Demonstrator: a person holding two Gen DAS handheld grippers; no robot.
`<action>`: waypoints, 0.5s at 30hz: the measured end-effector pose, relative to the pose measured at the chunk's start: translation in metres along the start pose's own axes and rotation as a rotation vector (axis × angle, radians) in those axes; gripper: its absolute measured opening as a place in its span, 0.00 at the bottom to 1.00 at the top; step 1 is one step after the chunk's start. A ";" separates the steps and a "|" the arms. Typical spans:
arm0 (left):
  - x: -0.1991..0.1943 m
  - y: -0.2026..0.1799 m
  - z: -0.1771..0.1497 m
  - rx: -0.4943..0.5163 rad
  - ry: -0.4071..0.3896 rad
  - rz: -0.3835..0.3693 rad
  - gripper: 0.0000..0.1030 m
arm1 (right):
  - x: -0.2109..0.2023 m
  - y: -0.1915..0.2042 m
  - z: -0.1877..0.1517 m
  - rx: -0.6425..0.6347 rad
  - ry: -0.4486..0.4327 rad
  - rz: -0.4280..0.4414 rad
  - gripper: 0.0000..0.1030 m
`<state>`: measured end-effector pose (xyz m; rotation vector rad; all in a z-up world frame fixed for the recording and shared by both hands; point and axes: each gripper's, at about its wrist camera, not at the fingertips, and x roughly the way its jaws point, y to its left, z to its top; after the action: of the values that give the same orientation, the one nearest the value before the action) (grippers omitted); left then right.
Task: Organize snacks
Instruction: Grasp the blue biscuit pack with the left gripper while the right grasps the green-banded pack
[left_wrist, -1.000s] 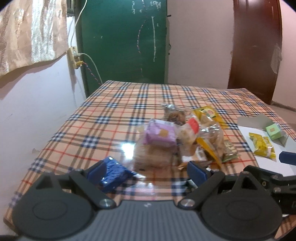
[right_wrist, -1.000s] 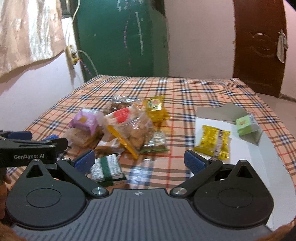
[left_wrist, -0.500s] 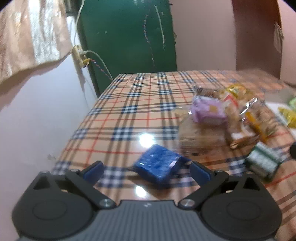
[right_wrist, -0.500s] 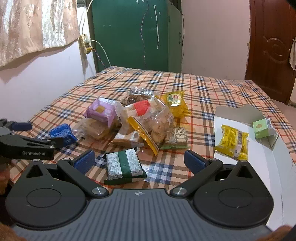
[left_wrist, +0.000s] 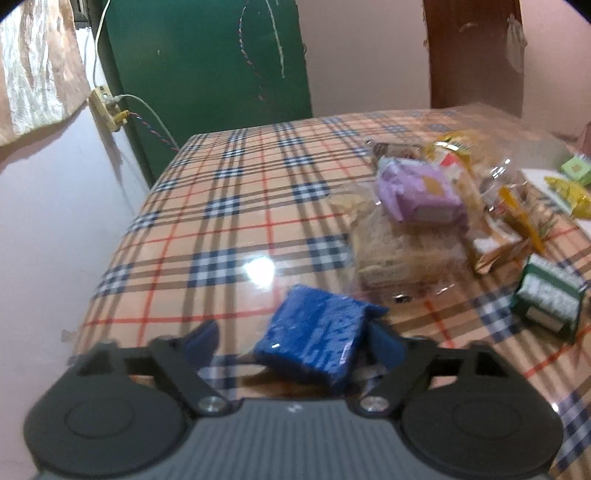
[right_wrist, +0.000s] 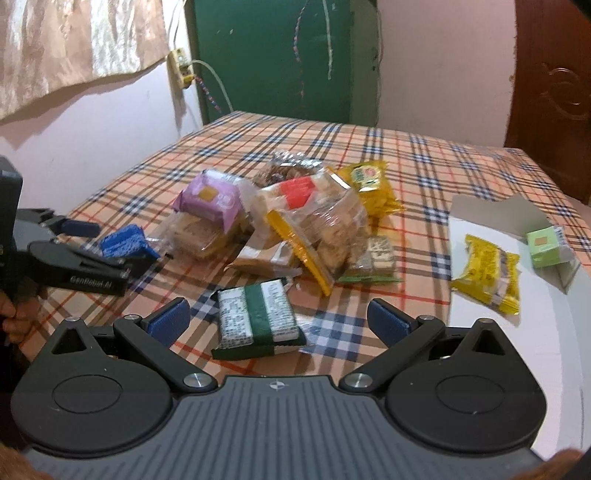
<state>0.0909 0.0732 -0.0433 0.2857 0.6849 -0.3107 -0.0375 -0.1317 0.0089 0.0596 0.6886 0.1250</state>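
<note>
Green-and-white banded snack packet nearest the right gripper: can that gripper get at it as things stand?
Probably yes. The green-and-white banded snack packet lies flat on the checked tablecloth, apart from the pile, directly ahead of the open right gripper, with nothing lying across it.

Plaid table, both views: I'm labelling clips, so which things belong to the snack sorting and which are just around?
Job:
blue packet, between the left hand-held gripper fingers
green-striped packet
purple packet
snack pile
yellow packet on the white box
green box

Around:
wall socket
green door
curtain
brown door
</note>
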 end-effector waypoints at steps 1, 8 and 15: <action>0.000 -0.001 0.000 -0.006 -0.005 -0.017 0.62 | 0.003 0.002 0.000 -0.006 0.006 0.007 1.00; -0.007 -0.015 -0.003 -0.027 -0.010 -0.019 0.45 | 0.024 0.013 0.001 -0.065 0.033 0.044 1.00; -0.020 -0.020 -0.004 -0.122 -0.024 -0.008 0.45 | 0.052 0.007 0.005 -0.049 0.093 0.042 0.97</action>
<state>0.0667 0.0601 -0.0364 0.1632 0.6783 -0.2783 0.0049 -0.1183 -0.0197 0.0217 0.7770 0.1858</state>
